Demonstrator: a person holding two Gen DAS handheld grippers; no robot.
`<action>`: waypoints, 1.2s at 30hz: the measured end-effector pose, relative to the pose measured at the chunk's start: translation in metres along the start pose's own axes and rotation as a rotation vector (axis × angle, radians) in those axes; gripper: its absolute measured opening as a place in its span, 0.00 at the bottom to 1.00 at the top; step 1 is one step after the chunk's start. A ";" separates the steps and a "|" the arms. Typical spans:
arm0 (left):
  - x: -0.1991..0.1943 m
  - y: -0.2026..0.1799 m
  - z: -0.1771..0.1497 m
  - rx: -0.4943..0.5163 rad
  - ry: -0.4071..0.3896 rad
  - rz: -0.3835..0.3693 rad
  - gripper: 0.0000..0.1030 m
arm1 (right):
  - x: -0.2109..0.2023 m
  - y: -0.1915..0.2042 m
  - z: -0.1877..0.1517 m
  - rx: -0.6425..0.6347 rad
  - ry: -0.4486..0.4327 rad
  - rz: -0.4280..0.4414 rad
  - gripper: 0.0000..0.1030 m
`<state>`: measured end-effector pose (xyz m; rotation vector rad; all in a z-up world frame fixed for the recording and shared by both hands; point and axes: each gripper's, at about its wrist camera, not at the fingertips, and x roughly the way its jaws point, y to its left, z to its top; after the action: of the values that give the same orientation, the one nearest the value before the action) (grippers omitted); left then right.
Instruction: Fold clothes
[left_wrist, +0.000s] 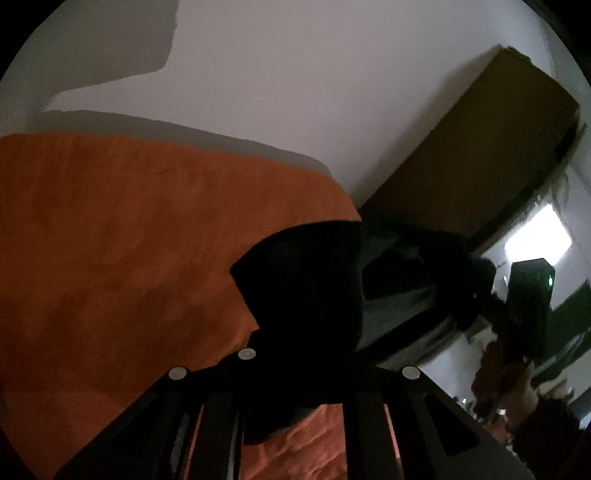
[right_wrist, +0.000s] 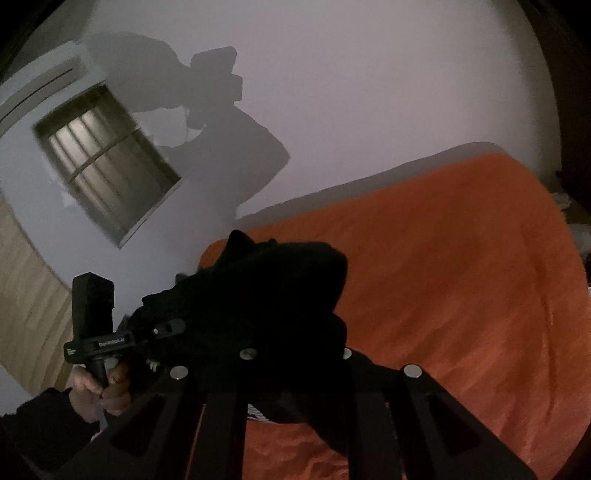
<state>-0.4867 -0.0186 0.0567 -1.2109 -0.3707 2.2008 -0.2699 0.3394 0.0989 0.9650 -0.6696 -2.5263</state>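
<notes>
A dim home bedroom: a bed under a fuzzy orange blanket (right_wrist: 461, 266) stands against a plain white wall (right_wrist: 351, 92), a barred, recessed window (right_wrist: 107, 162) set in that wall beyond the bed's end.

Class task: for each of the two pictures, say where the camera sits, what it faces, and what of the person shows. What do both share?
Left wrist: on the left tongs, facing the orange fuzzy bedspread, white wall and brown wardrobe; the right hand shows.
Right wrist: on the right tongs, facing bedspread, wall and barred window; the left hand shows.
Shared: the black garment, gripped by both tongs.
</notes>
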 end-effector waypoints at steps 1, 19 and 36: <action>0.008 -0.004 0.007 -0.014 0.003 0.004 0.10 | 0.001 -0.004 0.009 0.010 0.002 -0.010 0.08; 0.239 0.003 0.158 -0.029 0.038 0.114 0.10 | 0.161 -0.157 0.158 -0.020 -0.019 -0.185 0.08; 0.302 0.094 0.257 -0.313 0.016 0.394 0.52 | 0.288 -0.310 0.313 0.440 -0.130 -0.349 0.72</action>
<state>-0.8598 0.1043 -0.0523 -1.5791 -0.5216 2.5306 -0.7375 0.5519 -0.0152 1.1495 -1.2304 -2.8238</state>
